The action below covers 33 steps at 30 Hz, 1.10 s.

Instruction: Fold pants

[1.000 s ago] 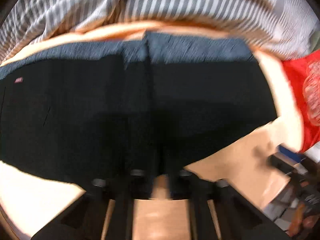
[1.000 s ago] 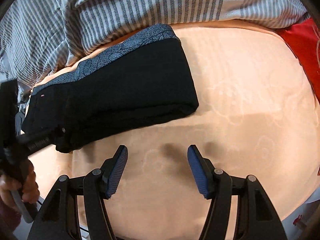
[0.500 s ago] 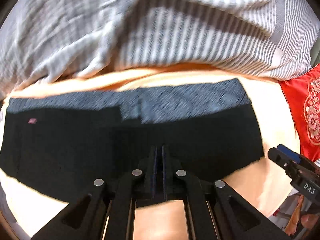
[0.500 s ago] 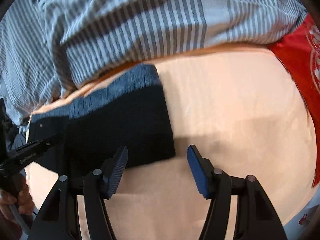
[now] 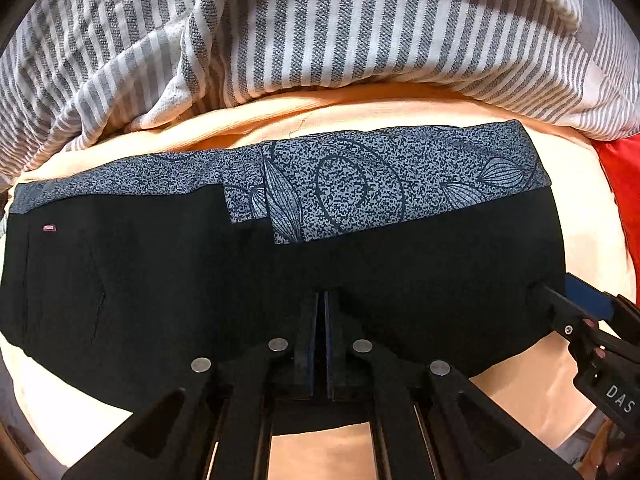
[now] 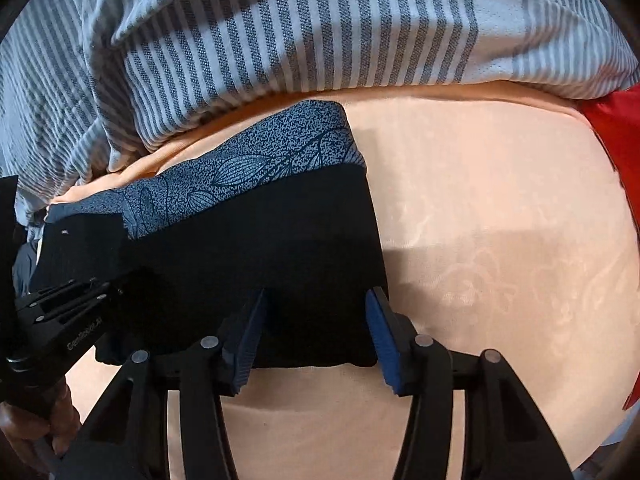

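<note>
The black pants [image 5: 160, 280] lie folded on the peach bed sheet [image 5: 592, 248], their grey-blue leaf-patterned waistband [image 5: 360, 184] at the far edge. My left gripper [image 5: 321, 300] is shut, its fingers pressed together over the near edge of the pants; I cannot tell if cloth is pinched. It also shows in the right wrist view [image 6: 80, 300]. My right gripper [image 6: 314, 320] is open, its blue pads astride the right end of the pants [image 6: 280, 248]. It also shows at the right of the left wrist view [image 5: 576, 304].
A grey-and-white striped blanket [image 5: 320, 32] is heaped along the far side of the bed. A red cushion [image 6: 616, 132] lies at the right edge. Bare peach sheet [image 6: 500, 240] spreads right of the pants.
Both grippers have moved in toward the pants. The right gripper, which was over bare sheet, now straddles the pants' right end. The left gripper stays shut at the near edge.
</note>
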Tool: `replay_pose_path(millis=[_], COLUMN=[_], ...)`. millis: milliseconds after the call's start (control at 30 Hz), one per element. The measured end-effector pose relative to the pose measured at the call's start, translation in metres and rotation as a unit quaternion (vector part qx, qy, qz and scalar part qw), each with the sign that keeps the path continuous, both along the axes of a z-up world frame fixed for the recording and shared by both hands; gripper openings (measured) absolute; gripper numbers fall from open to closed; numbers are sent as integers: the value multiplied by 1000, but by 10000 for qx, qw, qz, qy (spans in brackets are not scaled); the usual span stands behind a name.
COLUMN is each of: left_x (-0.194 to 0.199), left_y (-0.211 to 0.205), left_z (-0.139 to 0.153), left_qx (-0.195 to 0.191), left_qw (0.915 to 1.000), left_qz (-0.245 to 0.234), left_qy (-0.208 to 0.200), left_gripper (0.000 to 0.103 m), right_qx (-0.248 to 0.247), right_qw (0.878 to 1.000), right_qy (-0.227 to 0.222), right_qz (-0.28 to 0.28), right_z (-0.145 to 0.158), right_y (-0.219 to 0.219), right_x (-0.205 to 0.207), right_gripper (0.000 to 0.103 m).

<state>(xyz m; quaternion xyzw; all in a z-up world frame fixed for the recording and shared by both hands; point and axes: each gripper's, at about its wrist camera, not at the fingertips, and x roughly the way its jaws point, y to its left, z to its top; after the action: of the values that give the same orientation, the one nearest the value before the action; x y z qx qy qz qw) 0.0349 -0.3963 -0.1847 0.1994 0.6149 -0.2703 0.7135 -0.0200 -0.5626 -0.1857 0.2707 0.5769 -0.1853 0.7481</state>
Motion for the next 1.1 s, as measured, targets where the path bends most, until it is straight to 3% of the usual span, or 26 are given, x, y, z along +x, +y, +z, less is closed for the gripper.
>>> replay_pose_path(millis=[500, 533, 600, 633, 733, 900, 1100], left_x=[-26, -27, -26, -27, -24, -28, -21], left_y=[-34, -36, -37, -37, -34, -43, -27], left_z=[16, 16, 14, 16, 13, 4, -12], left_qx=[322, 349, 522, 701, 433, 492, 191], left_qw=[9993, 9992, 9980, 9958, 9981, 9979, 9972], left_qz=[80, 86, 130, 245, 423, 388, 670], left_qy=[-162, -188, -343, -543, -144, -187, 266], left_gripper=[4, 10, 65, 100, 102, 102, 102], right_qx=[122, 131, 131, 135, 166, 158, 190], right_qw=[9998, 9998, 9998, 9998, 9998, 9998, 9997], right_qy=[58, 50, 48, 49, 19, 1, 4], right_qz=[109, 104, 104, 100, 82, 104, 140], right_z=[2, 3, 3, 3, 4, 3, 4], right_y=[-4, -4, -4, -4, -4, -3, -2], right_x=[7, 6, 6, 6, 5, 5, 6], right_gripper=[58, 59, 59, 60, 60, 61, 66])
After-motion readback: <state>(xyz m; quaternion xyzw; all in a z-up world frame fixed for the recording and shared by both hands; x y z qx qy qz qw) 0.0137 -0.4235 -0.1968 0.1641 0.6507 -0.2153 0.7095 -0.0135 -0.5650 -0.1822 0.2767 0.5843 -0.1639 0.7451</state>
